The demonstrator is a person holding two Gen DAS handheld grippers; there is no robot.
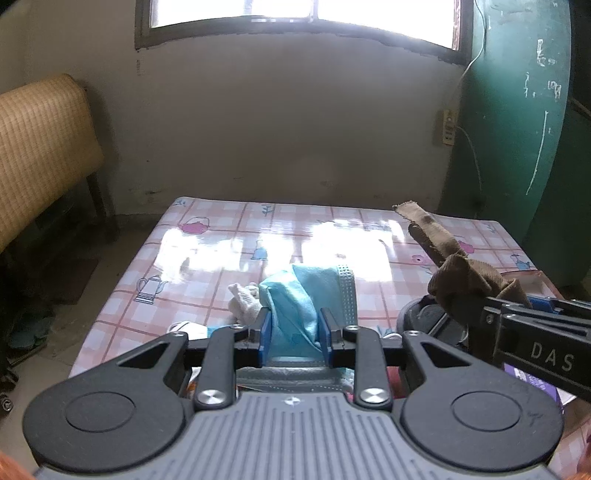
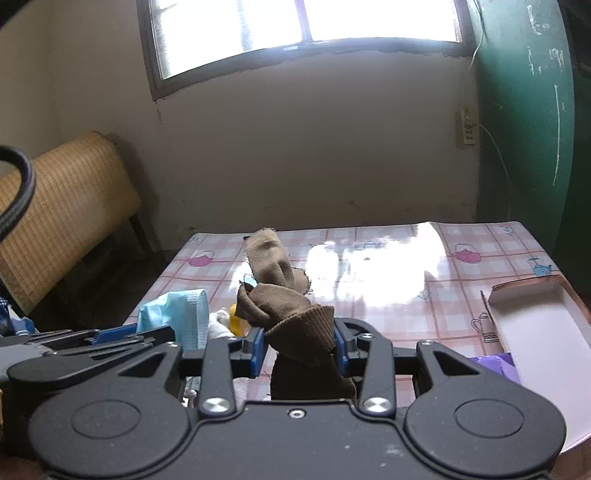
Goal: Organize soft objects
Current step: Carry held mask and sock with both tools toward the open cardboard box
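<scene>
I see a glossy pink checked table [image 1: 207, 258] under a window [image 1: 295, 14], wicker headboard [image 1: 40, 147] at 9 o'clock. My left gripper [image 1: 293, 332] clamps a crumpled blue mask [image 1: 295, 295] at 12; my right gripper [image 2: 299, 343] pinches a limp brown sock [image 2: 280, 288] above the table.

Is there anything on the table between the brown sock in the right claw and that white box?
Nothing visible. The right claw holds the brown sock above the table, and the white box lies open to its right with only bare tablecloth between them. The purple item sits nearer the camera, off that path.
</scene>
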